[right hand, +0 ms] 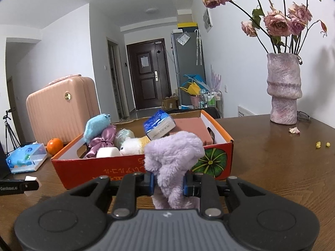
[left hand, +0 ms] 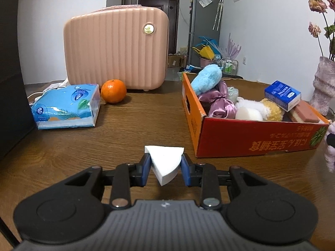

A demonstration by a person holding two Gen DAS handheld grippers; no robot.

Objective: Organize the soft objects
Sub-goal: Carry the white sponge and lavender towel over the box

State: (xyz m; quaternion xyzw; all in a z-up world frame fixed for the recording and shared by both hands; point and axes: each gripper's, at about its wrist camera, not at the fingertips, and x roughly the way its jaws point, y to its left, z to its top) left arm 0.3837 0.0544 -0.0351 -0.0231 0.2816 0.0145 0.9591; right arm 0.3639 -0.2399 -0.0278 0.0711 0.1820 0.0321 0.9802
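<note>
My left gripper point(left hand: 165, 164) is shut on a white wedge-shaped sponge point(left hand: 165, 163), held above the wooden table to the left of the orange cardboard box point(left hand: 251, 142). My right gripper point(right hand: 168, 183) is shut on a fluffy purple plush toy point(right hand: 173, 156), just in front of the box's near wall point(right hand: 104, 171). Inside the box lie a blue plush point(right hand: 96, 126), purple satin cloth point(right hand: 102, 142), a white round sponge point(left hand: 249, 114), a white and yellow plush point(right hand: 134, 145), a blue tissue pack point(left hand: 282, 95) and a pink sponge block point(left hand: 305, 112). The left gripper's tip point(right hand: 29, 185) shows at the right wrist view's left edge.
A blue pack of tissues point(left hand: 67, 106) and an orange point(left hand: 113, 91) lie at the left, in front of a pink ribbed case point(left hand: 115, 52). A pink vase point(right hand: 283, 87) with dried roses stands at the right on the table, with petals and crumbs point(right hand: 322, 144) near it.
</note>
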